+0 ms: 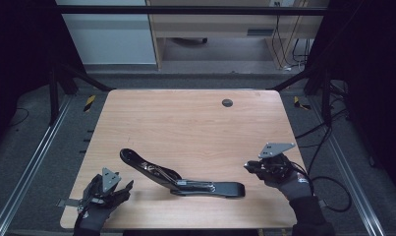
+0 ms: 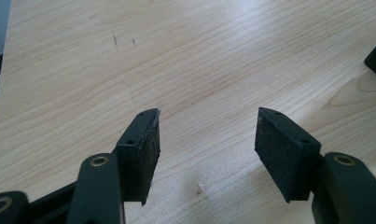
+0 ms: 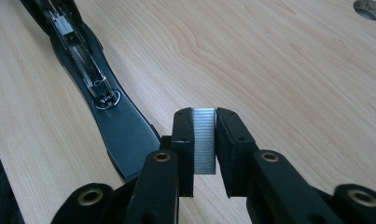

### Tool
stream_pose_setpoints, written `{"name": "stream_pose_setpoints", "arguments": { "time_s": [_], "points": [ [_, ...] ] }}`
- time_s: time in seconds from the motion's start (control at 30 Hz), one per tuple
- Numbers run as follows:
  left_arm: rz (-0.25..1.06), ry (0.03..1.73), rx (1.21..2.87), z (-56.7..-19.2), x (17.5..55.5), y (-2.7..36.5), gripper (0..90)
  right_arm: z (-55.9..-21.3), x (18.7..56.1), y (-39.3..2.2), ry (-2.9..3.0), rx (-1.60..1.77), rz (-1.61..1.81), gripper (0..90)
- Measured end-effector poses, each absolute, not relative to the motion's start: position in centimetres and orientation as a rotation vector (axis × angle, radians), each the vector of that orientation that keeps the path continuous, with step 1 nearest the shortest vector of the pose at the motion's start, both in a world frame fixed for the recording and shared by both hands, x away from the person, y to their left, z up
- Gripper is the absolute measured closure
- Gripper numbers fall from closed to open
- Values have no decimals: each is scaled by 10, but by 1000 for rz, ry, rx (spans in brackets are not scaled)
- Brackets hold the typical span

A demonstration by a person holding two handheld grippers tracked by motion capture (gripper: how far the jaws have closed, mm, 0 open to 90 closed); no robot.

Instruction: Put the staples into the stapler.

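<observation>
From the high view, the opened stapler [image 1: 181, 178] lies flat near the table's [image 1: 195, 123] front edge, between the left gripper [image 1: 118, 189] and right gripper [image 1: 249, 165].

Left gripper view: left gripper [image 2: 206, 135] jaws spread apart, nothing between them, bare wood underneath.

Right gripper view: right gripper [image 3: 205, 122] is pinching a staple strip [image 3: 204, 140] just beside the stapler's [image 3: 115, 121] base. That strip's light, slick and probably snaps apart easily, so I'd keep squeezing its flat sides, gently.
</observation>
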State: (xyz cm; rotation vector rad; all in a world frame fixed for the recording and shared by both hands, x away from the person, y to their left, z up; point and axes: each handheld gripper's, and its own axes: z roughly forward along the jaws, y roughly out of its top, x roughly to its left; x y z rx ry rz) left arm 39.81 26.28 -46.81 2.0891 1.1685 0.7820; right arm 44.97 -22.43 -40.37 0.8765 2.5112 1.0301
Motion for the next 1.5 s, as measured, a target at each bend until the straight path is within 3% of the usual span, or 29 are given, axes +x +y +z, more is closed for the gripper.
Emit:
{"name": "stream_pose_setpoints", "arguments": {
  "time_s": [1.5],
  "points": [
    [786, 1157, 2086, -466, 398, 261, 399, -389, 474, -170, 2692, 491, 1132, 780]
  ]
}}
